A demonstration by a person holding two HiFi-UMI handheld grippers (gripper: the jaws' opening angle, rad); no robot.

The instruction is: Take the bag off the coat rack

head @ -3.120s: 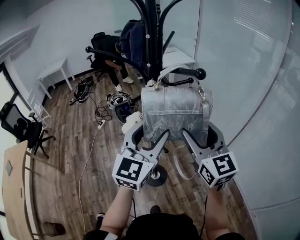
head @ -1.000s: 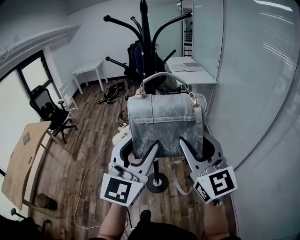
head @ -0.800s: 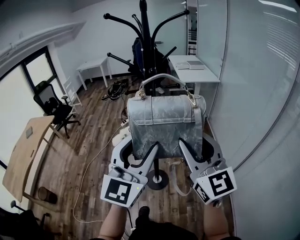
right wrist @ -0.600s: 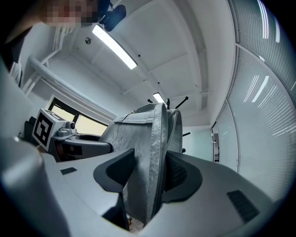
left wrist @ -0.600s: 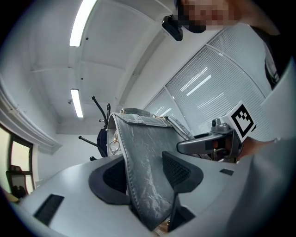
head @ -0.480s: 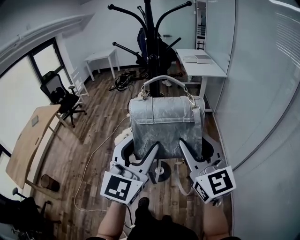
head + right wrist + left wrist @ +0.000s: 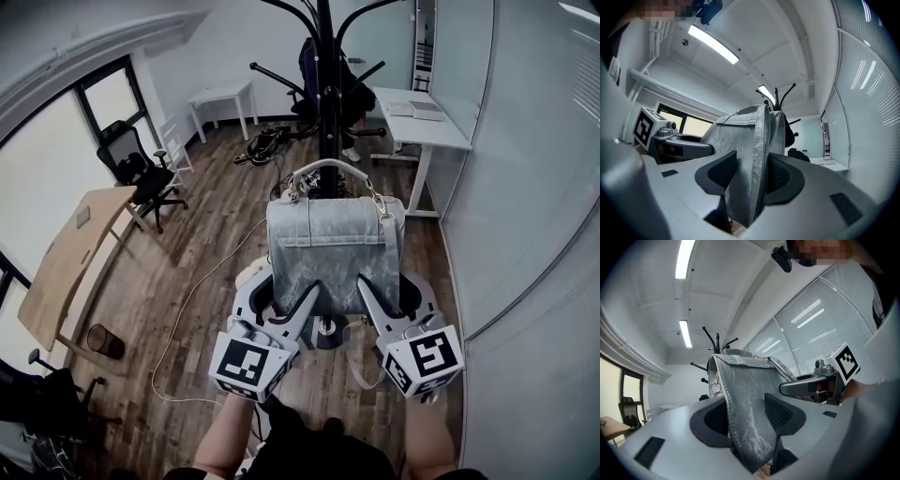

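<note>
A silver-grey handbag (image 7: 335, 244) with a curved top handle and gold rings hangs in mid-air, upright, in front of me. My left gripper (image 7: 292, 298) is shut on its lower left edge, my right gripper (image 7: 382, 292) on its lower right edge. The bag (image 7: 743, 401) sits pinched between the dark pads in the left gripper view, and the bag (image 7: 750, 164) is likewise clamped in the right gripper view. The black coat rack (image 7: 327, 75) stands behind the bag, apart from its handle. A long strap (image 7: 356, 361) dangles below.
The rack's round base (image 7: 325, 330) is on the wood floor under the bag. A white desk (image 7: 422, 117) stands at the right by a glass wall (image 7: 525, 187). A wooden table (image 7: 70, 262), an office chair (image 7: 141, 173) and floor cables (image 7: 267, 142) lie to the left.
The bag has come away from the rack's hooks and toward me, both grippers still clamped on its bottom edge. The rack now stands farther back in the head view.
</note>
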